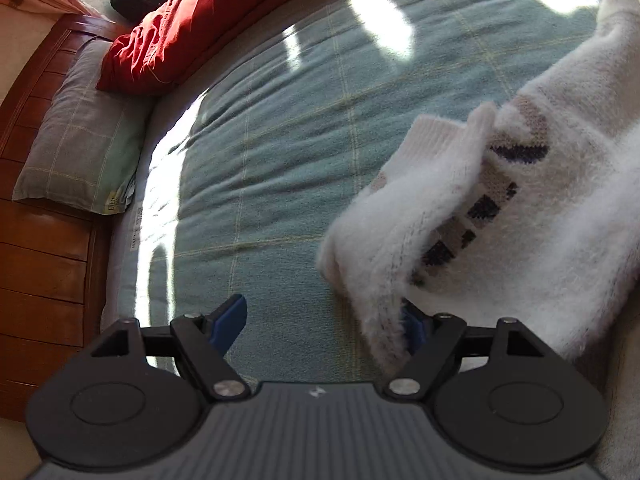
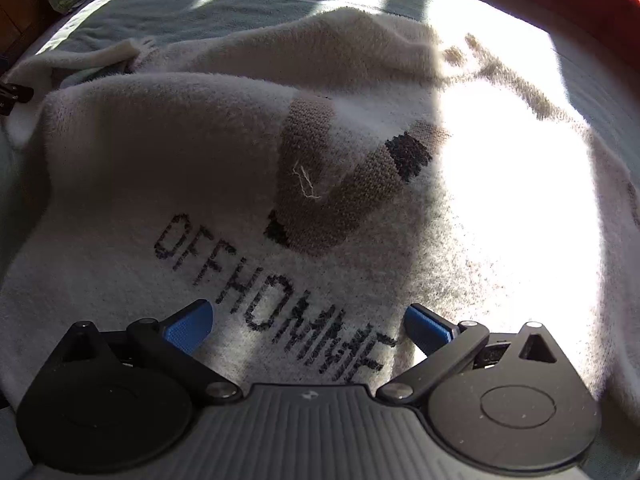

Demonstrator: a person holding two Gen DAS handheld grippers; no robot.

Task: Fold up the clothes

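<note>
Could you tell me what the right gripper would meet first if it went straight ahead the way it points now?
Most likely the fluffy white knitted sweater with black lettering: the open right gripper points right at it, though depth is unclear.

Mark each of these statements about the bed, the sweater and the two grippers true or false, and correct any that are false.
1. The white sweater lies on a green checked bedspread. True.
2. The left gripper is shut on the sweater. False: its jaws stand open, with a sleeve edge draped beside one blue finger.
3. Dark knitted lettering runs across the sweater. True.
4. The right gripper holds a sock. False: it is open above the sweater, holding nothing.
5. The quilt at the bed's far edge is blue. False: it is red.
</note>
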